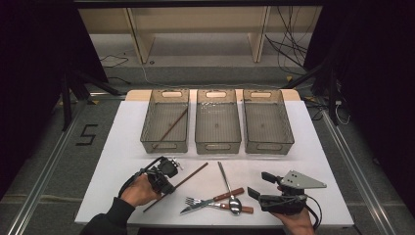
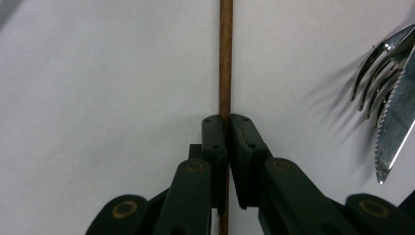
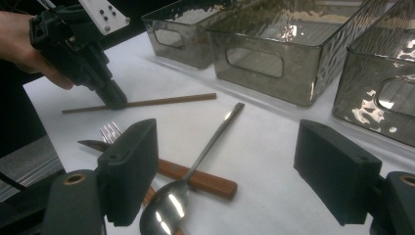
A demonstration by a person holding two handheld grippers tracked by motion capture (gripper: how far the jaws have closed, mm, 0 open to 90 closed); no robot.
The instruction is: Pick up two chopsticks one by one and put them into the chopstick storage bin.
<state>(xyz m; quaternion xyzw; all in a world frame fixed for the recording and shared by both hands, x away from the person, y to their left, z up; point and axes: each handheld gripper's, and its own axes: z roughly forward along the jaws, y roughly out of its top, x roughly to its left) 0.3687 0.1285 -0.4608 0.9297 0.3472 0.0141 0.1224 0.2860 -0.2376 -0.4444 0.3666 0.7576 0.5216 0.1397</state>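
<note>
While the white tabletop (image 1: 112, 161) carries everything, each item stands as follows:

Left claw (image 2: 226, 128): pressed together on a brown chopstick (image 2: 225, 58), gripping it partway along its length, jaws pointing down at the tabletop (the stick's far end runs on past the jaws).

Chopstick position: lying on the near-left part of the tabletop, slanted, in front of the left bin (image 1: 165, 121).

Right claw (image 3: 230, 171): jaws spread wide apart, holding nothing, hovering at the near-right part of the tabletop.

Cutlery pile: a spoon (image 3: 195, 166), a fork (image 2: 374, 73) and a knife (image 2: 396, 127) lie together at near centre, between the two claws; the spoon's handle crosses over a wooden handle (image 3: 200, 180).

Bins: three clear grey bins in a row across the far side, the left one, the middle bin (image 1: 218, 122) and the right bin (image 1: 266, 122).

Left bin contents: one other chopstick (image 1: 172, 125), lying diagonally (thin and dark).
</note>
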